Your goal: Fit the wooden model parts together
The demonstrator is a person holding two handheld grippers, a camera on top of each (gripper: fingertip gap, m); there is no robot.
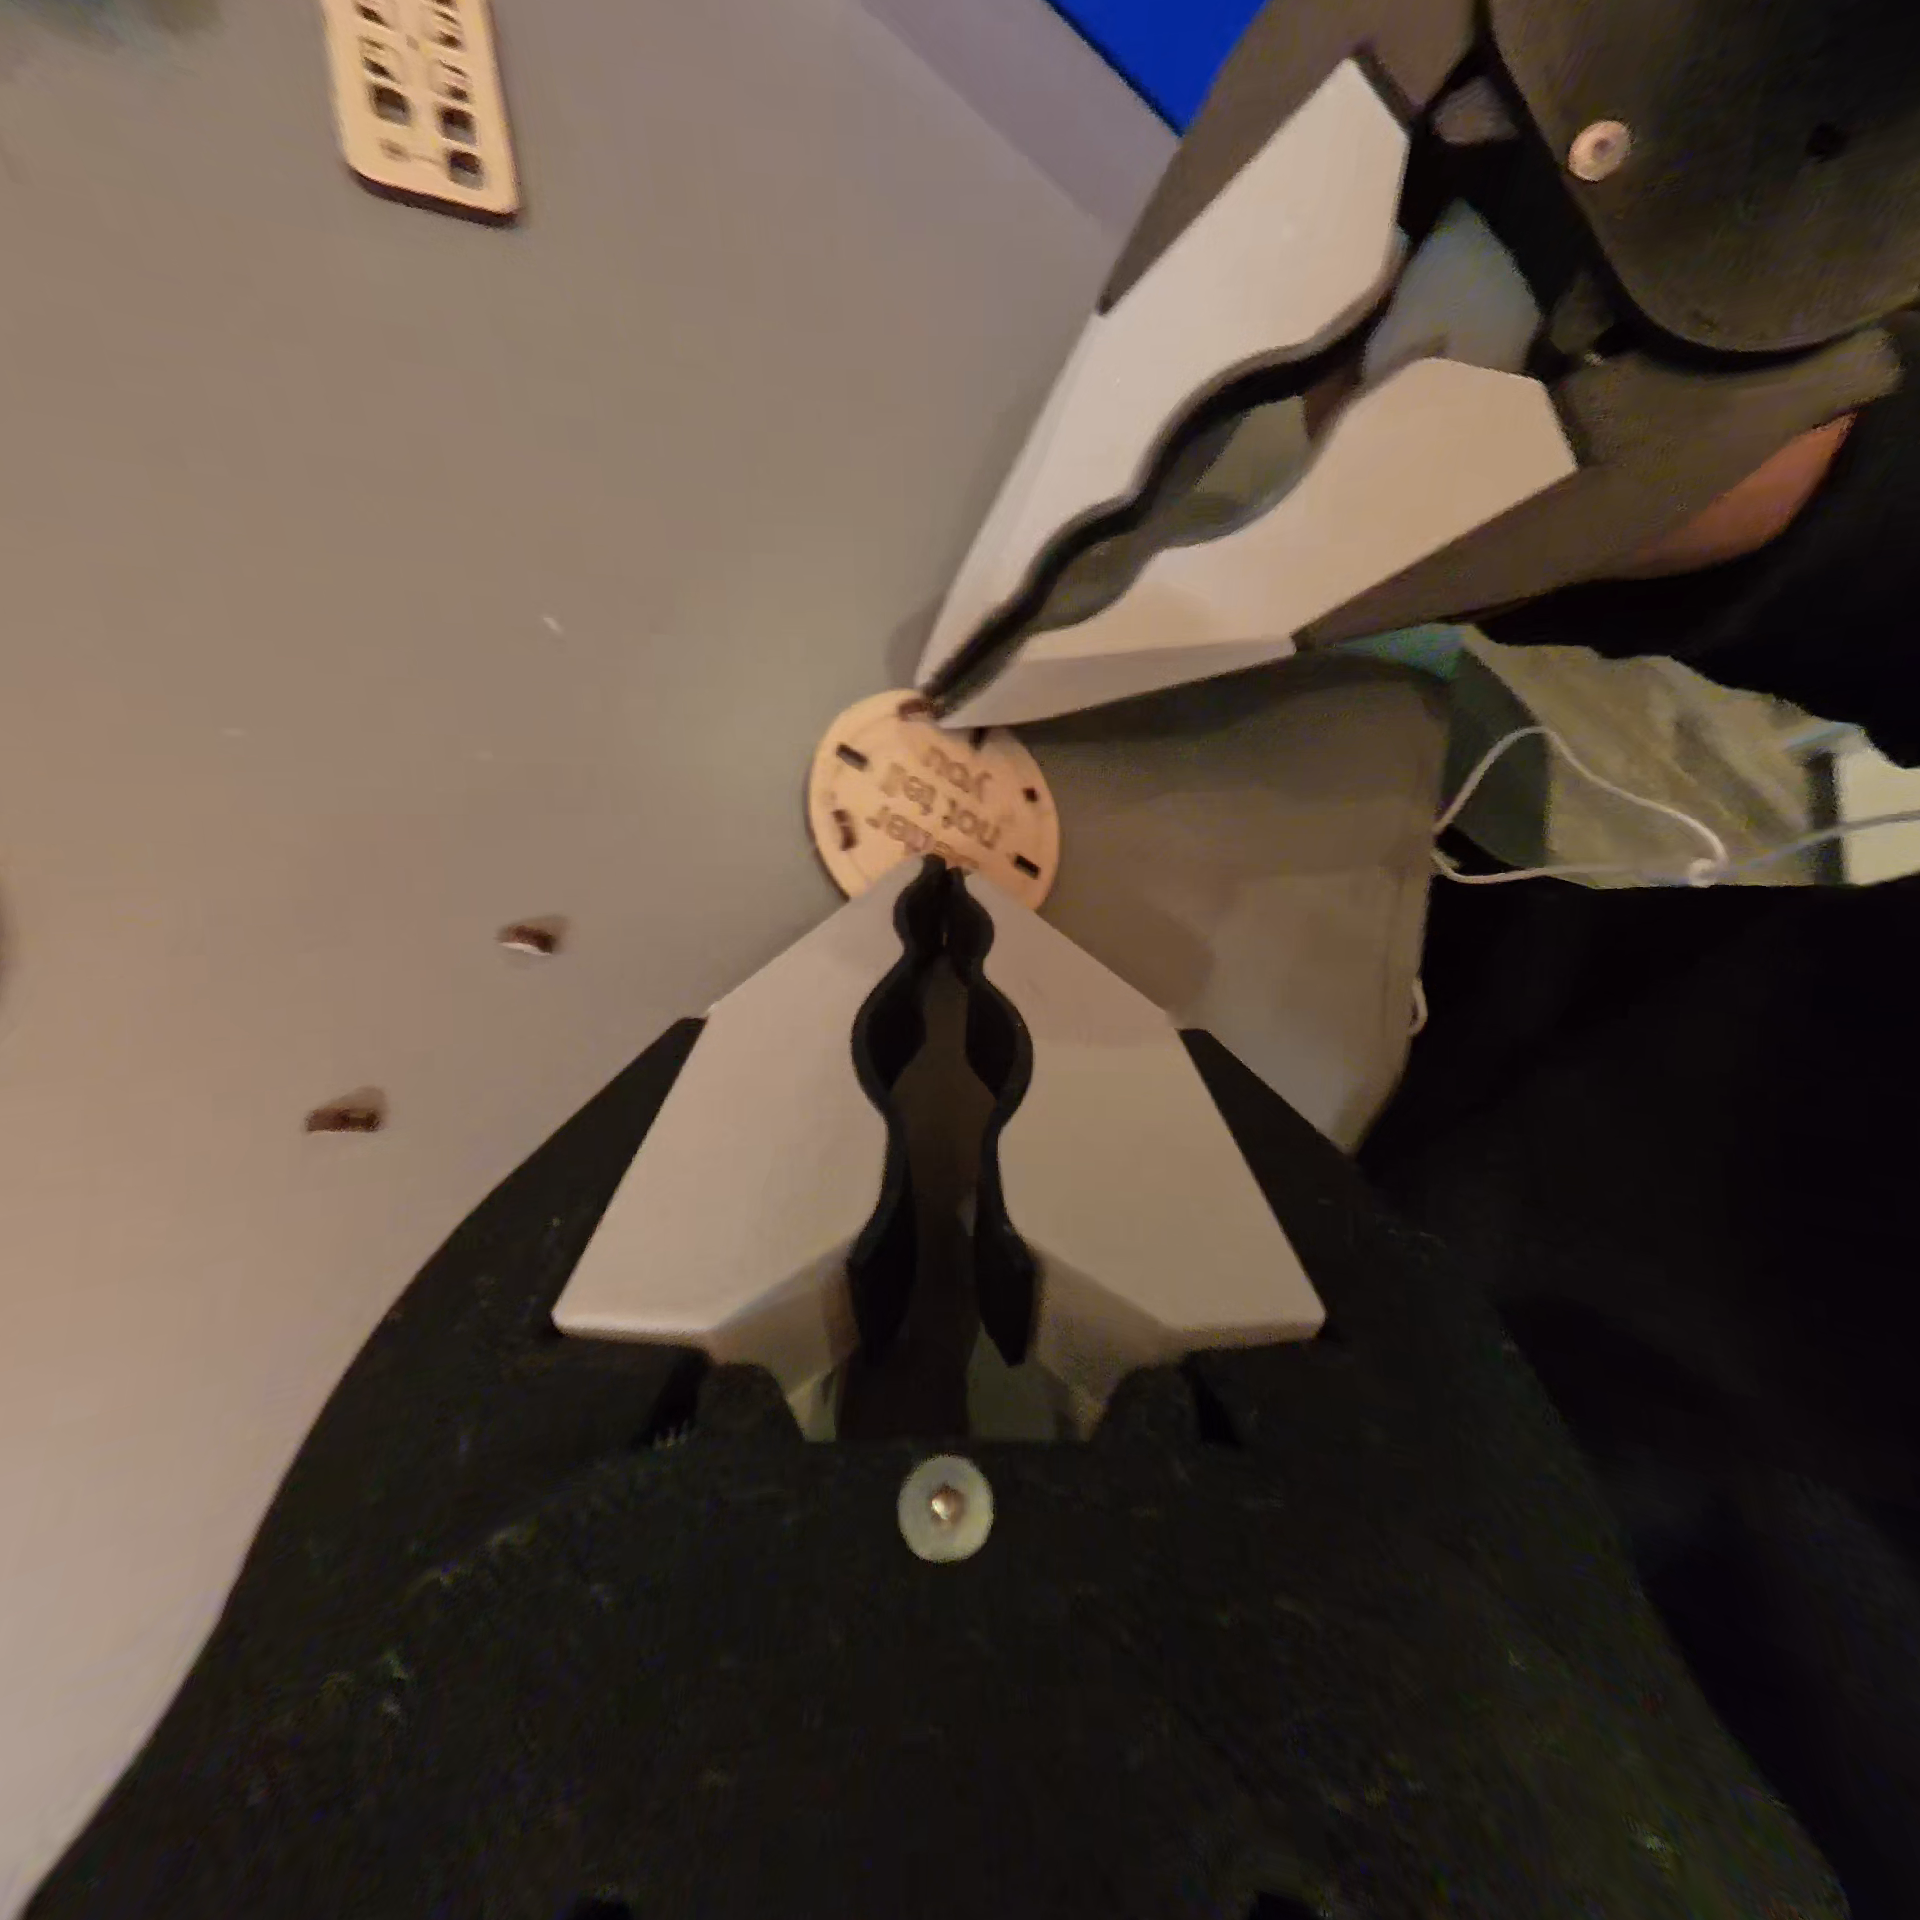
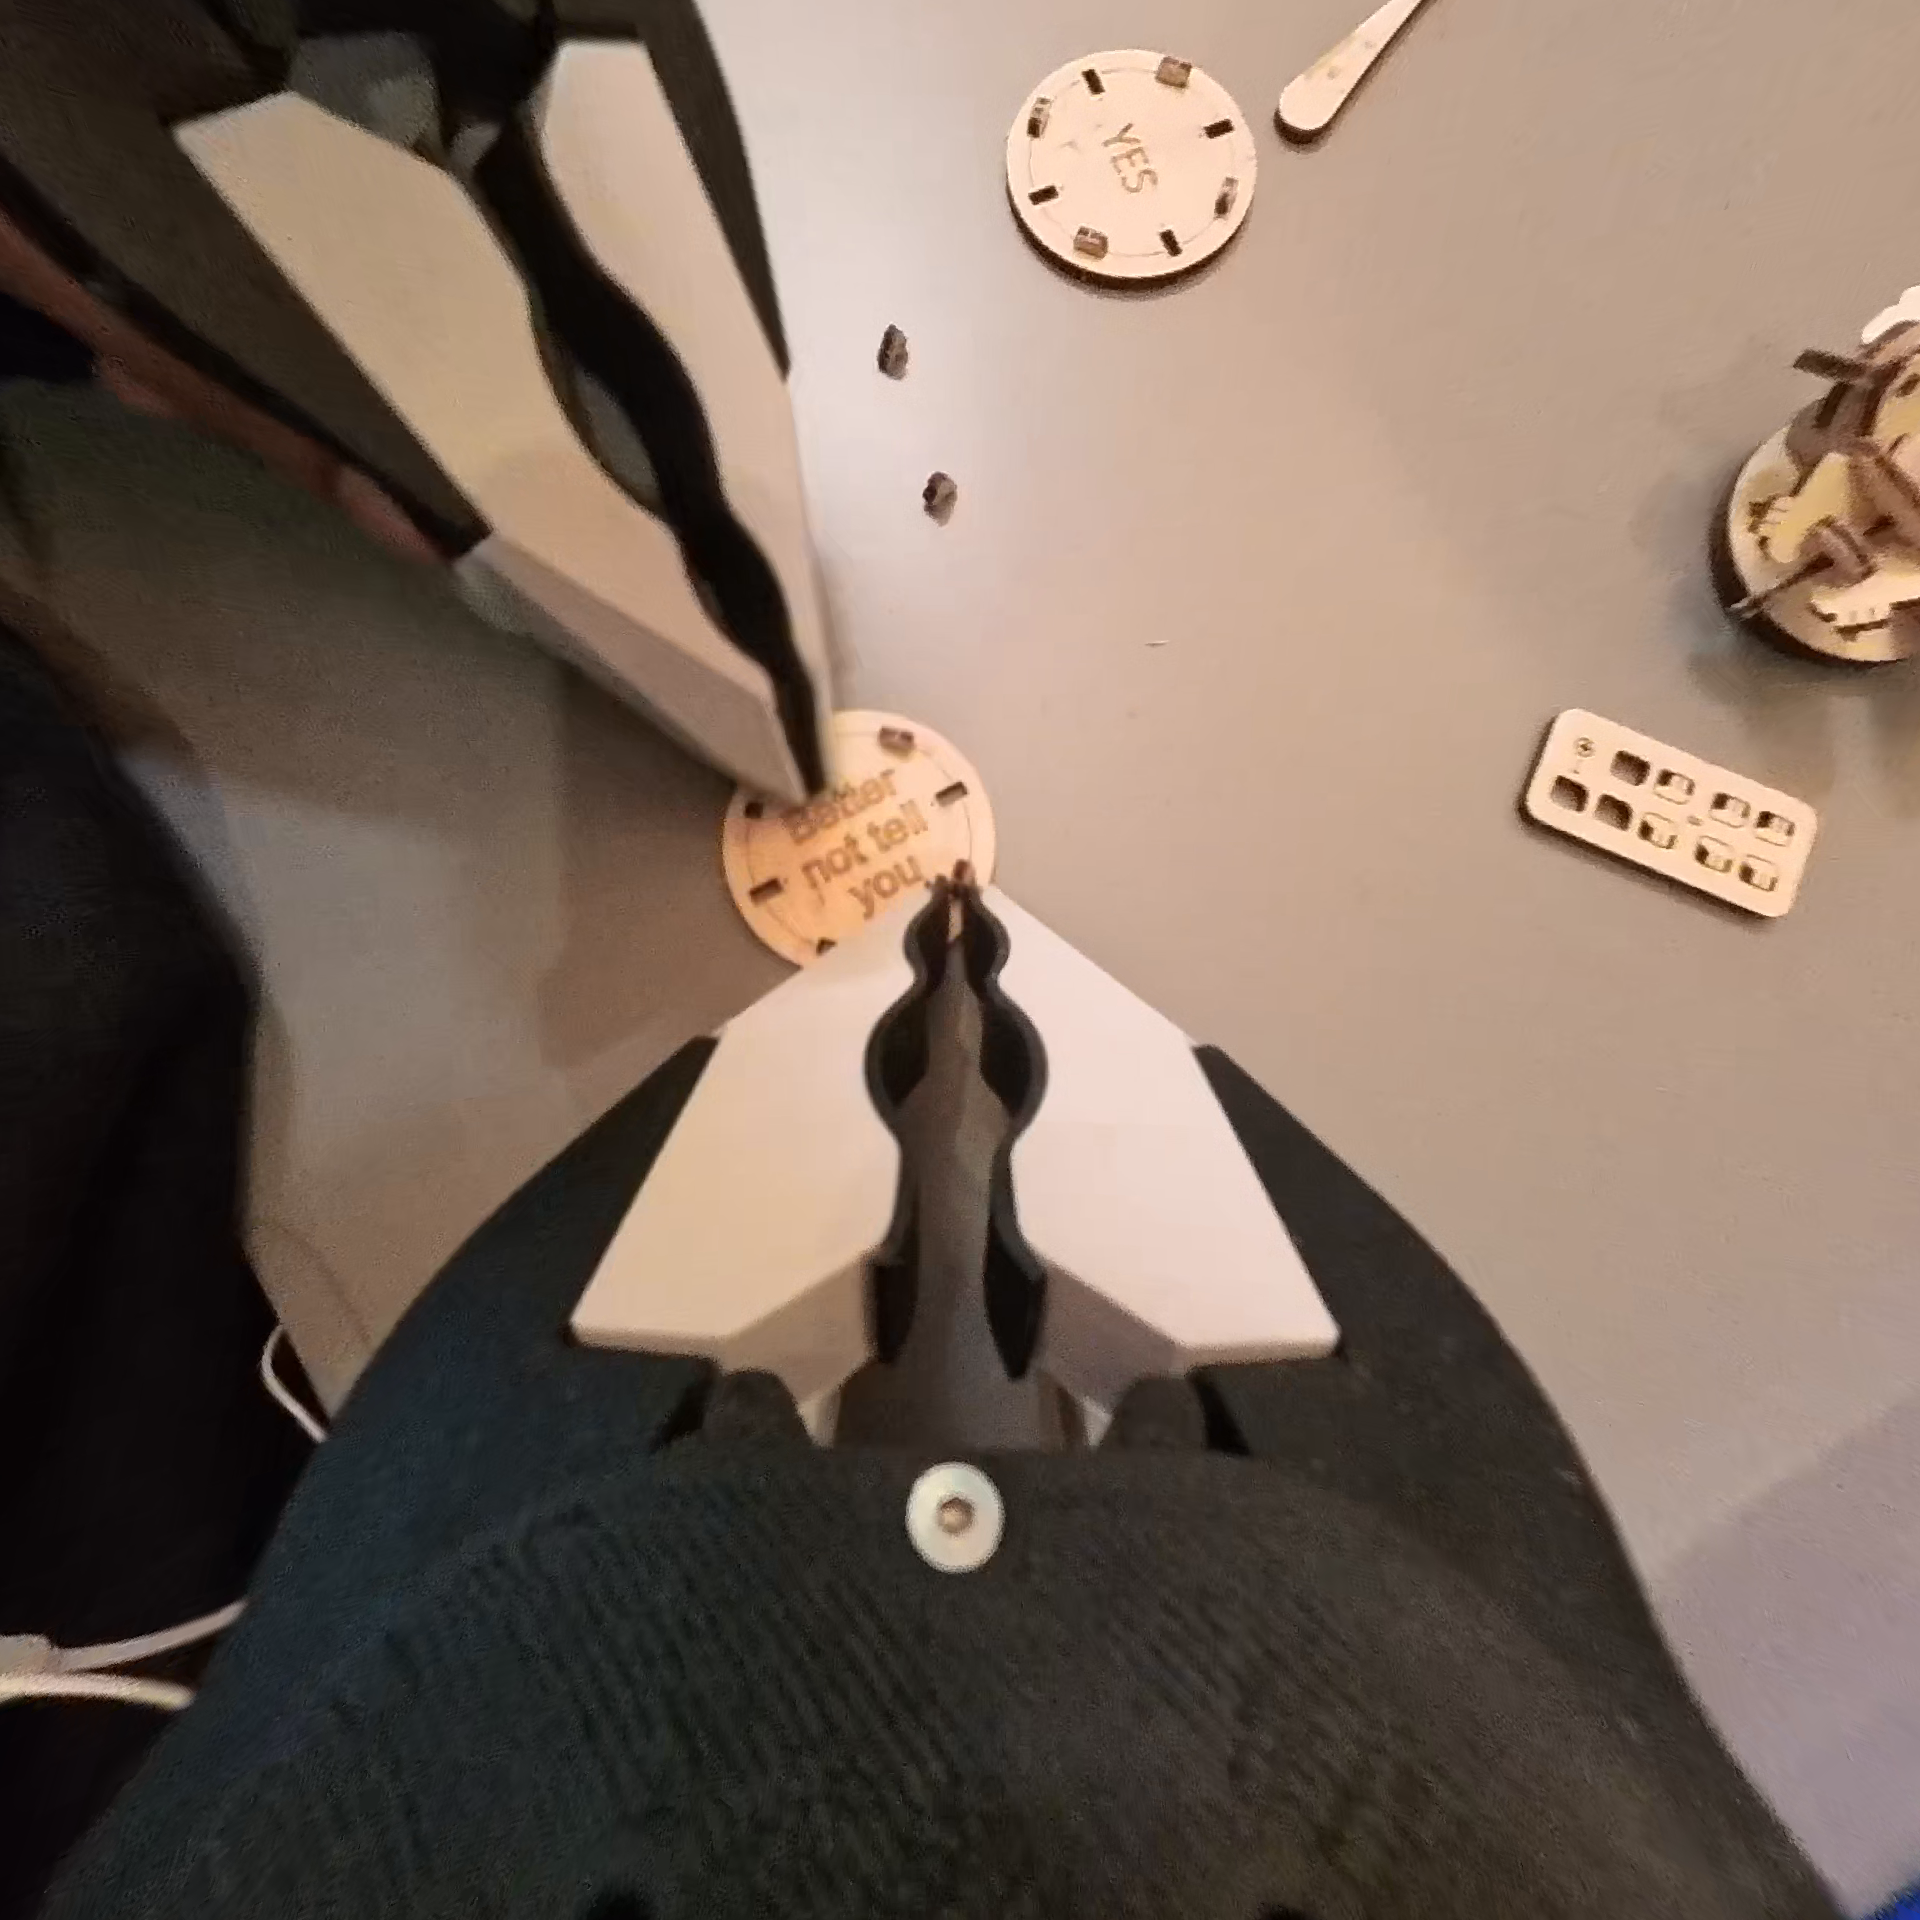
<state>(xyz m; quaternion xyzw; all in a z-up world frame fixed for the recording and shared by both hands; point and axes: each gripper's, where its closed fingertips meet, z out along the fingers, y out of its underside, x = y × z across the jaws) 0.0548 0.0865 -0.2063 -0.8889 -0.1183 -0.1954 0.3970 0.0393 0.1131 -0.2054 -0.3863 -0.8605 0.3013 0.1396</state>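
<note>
Left gripper is clenched, its tips down on the near edge of a wooden disc lying on the grey table. Right gripper — also clenched — pinches a small dark peg at the disc's opposite rim. Two loose pegs lie nearby.
</note>
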